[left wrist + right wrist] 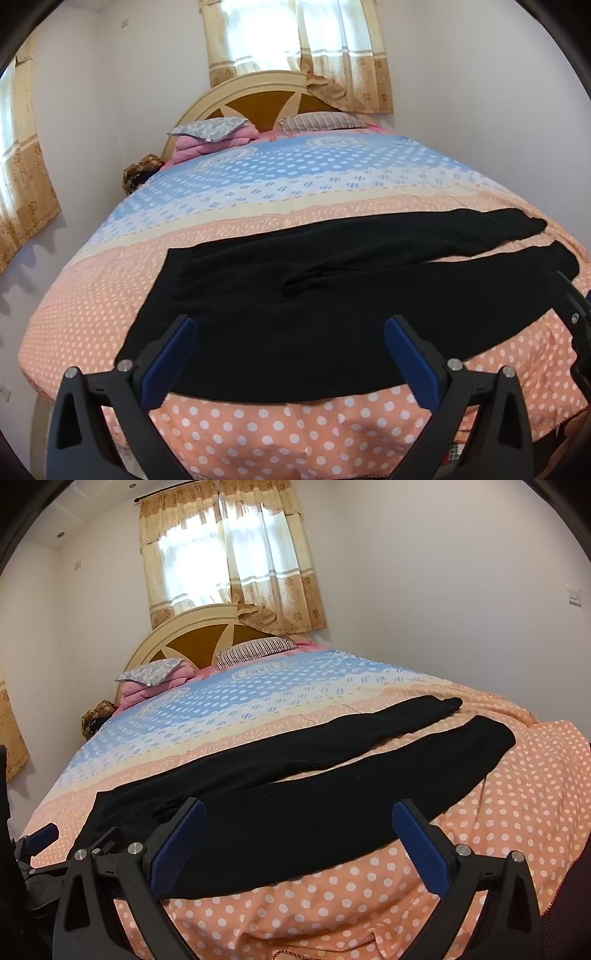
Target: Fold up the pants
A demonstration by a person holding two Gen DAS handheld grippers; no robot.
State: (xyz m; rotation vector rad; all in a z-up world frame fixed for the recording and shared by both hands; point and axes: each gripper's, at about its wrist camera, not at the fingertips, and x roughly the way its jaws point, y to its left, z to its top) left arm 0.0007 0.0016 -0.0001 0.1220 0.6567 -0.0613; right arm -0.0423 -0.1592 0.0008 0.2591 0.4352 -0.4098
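Just ahead of my left claw (290, 325), black with dark blue pads (168, 363), lie plain black pants (295, 295). Under them the bedspread (92, 295) is peach with white polka dots, turning beyond the pants to cream, then light blue with white dots. Far past my right claw (299, 810), also black with dark blue pads, the headboard (192, 638) is cream with brown panels. Before it sit a grey flowered pillow (151, 672) on a pink blanket (147, 692) and a striped pillow (255, 648). The curtains (236, 572) are cream and tan with a flower border; the walls (424, 572) are white.
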